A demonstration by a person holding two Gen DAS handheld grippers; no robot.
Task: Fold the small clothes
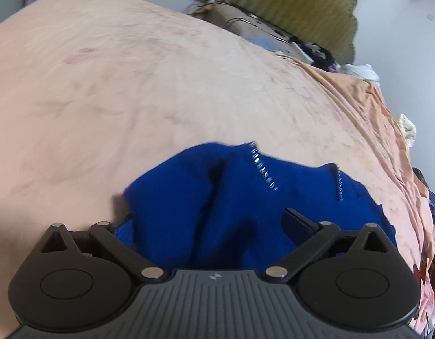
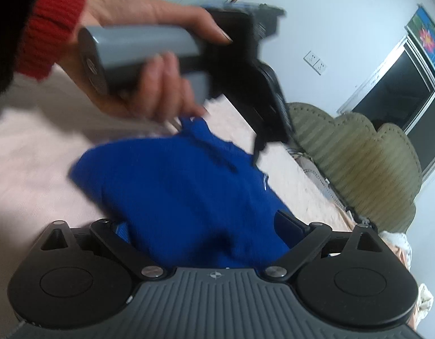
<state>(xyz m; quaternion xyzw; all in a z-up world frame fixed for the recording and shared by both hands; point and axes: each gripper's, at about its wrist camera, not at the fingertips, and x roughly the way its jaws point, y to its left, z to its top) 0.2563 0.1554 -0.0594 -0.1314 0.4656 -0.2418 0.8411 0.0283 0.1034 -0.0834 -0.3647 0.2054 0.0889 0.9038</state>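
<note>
Both grippers, L (image 1: pixel 209 220) & R (image 2: pixel 206 223), jaws wide, straddle blue knit garment (image 1: pixel 231 197) at 6 o'clock, prob. to grab edges for folding.

Garment (image 1: pixel 217 197) on bed (image 1: pixel 132 99), headboard (image 1: pixel 259 5) seemingly behind.

bright blue knit garment (image 1: pixel 217 197) lies rumpled on the peach bedsheet, pale stitching showing.
</note>
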